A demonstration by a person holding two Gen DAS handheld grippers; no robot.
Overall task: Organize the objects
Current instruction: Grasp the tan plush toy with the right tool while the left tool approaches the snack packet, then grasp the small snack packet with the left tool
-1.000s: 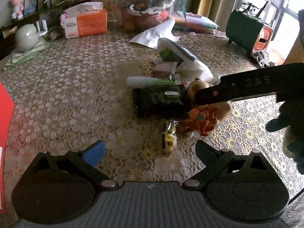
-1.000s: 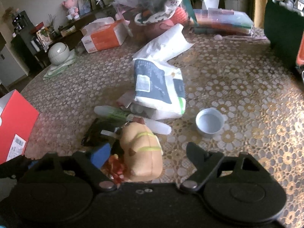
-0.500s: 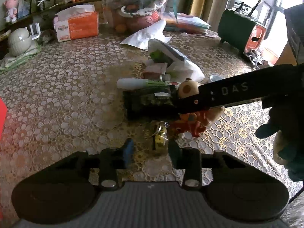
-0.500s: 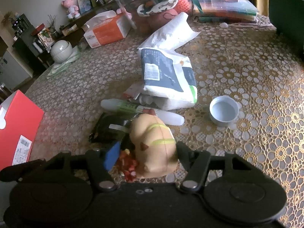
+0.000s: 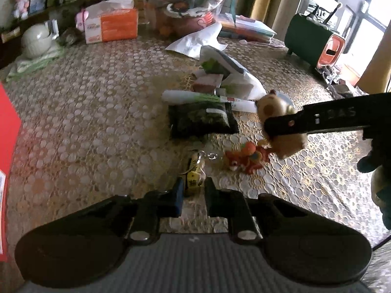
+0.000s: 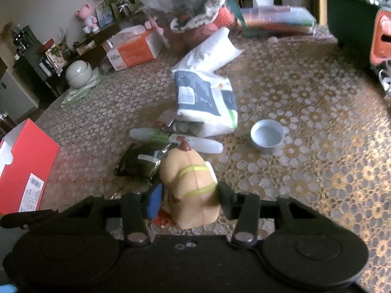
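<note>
My left gripper [image 5: 192, 188] has closed on a small yellow keychain charm [image 5: 194, 178] lying on the lace tablecloth. My right gripper [image 6: 189, 194] is shut on a tan plush toy [image 6: 191, 183]; in the left wrist view the same plush toy [image 5: 281, 124] hangs lifted in the right gripper's finger [image 5: 317, 119]. An orange toy [image 5: 246, 158] lies on the cloth just below the plush. A dark snack packet [image 5: 202, 119] and a white-green tube [image 5: 207, 97] lie behind them.
A white and blue bag [image 6: 206, 100], a small grey bowl [image 6: 267, 136], a red box [image 6: 24, 163] at left, an orange tissue box [image 5: 111, 25], a green case [image 5: 310, 42] at right and a clutter of bags at the back.
My left gripper has closed from wide open onto the keychain charm. My right gripper closed on the plush toy and lifted it up and right, off the orange toy.
</note>
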